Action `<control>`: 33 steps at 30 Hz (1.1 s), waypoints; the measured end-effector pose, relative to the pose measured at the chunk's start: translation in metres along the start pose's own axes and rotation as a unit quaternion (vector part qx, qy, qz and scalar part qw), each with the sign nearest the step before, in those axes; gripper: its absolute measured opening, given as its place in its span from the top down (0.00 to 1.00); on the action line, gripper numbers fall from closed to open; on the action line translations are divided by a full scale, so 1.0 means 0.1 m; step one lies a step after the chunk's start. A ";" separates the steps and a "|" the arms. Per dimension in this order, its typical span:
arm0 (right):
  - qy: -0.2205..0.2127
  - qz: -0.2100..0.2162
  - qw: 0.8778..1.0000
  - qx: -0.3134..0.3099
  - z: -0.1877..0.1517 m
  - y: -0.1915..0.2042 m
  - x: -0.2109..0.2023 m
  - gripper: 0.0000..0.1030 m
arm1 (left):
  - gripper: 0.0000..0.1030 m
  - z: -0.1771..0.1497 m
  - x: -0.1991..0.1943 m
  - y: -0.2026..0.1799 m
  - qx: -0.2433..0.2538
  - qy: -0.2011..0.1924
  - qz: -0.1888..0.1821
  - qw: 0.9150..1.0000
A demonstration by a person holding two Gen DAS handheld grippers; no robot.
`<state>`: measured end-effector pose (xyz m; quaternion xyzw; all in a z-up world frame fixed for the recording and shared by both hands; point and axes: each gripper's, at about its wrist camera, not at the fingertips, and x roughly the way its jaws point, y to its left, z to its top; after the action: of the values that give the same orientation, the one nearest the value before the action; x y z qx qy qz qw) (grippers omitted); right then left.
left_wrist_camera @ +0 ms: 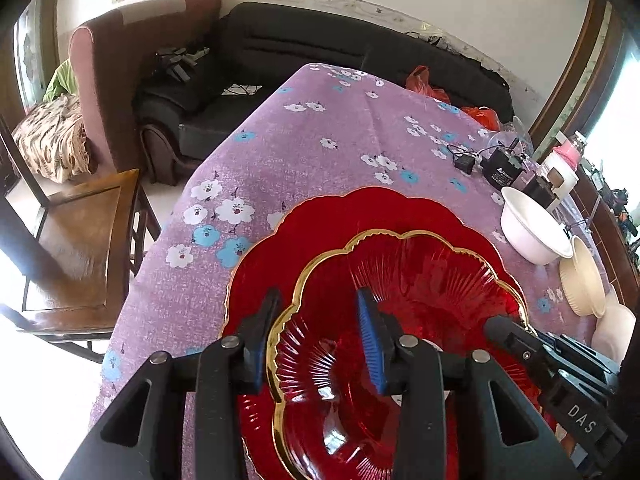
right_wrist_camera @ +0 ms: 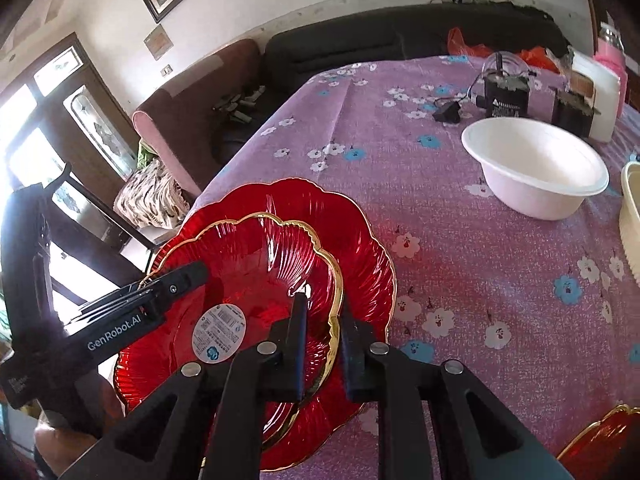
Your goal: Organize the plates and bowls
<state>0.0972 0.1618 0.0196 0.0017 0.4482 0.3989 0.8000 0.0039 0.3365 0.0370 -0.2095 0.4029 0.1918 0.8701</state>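
Observation:
A small red glass plate [left_wrist_camera: 420, 272] [right_wrist_camera: 256, 256] with a gold rim lies inside a larger red plate [left_wrist_camera: 320, 224] [right_wrist_camera: 360, 232] on the purple flowered tablecloth [left_wrist_camera: 300, 140]. My left gripper [left_wrist_camera: 318, 300] straddles the small plate's left rim. Its jaws are open, and the rim runs close to the outer pad. My right gripper [right_wrist_camera: 323, 308] straddles the opposite rim with a narrow gap, its pads not pressing on the glass. Each view also shows a finger of the other gripper [left_wrist_camera: 504, 328] [right_wrist_camera: 188, 276] over the plate. A round sticker [right_wrist_camera: 220, 332] shows through the small plate.
A white bowl [left_wrist_camera: 532, 232] [right_wrist_camera: 536, 168] and a cream bowl [left_wrist_camera: 580, 280] [right_wrist_camera: 630, 216] stand to the right. Another red plate [right_wrist_camera: 600, 436] shows at the near right corner. Black adapters [right_wrist_camera: 504, 100] and a white container [right_wrist_camera: 604, 92] sit at the back. A wooden chair [left_wrist_camera: 80, 240] stands left of the table.

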 end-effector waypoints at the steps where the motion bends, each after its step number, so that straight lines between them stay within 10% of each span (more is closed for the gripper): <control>1: 0.001 0.003 1.000 0.001 0.00 -0.01 0.00 0.83 | 0.64 0.01 -0.01 0.01 -0.001 0.000 -0.002 1.000; 33: -0.054 0.036 0.996 0.056 0.01 -0.16 -0.70 0.74 | 0.53 0.03 -0.23 -0.10 0.012 -0.047 -0.044 0.998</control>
<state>0.0886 0.1064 0.0643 0.0841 0.4254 0.4006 0.8071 -0.0036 0.3260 0.0586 -0.2071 0.3539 0.1584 0.8982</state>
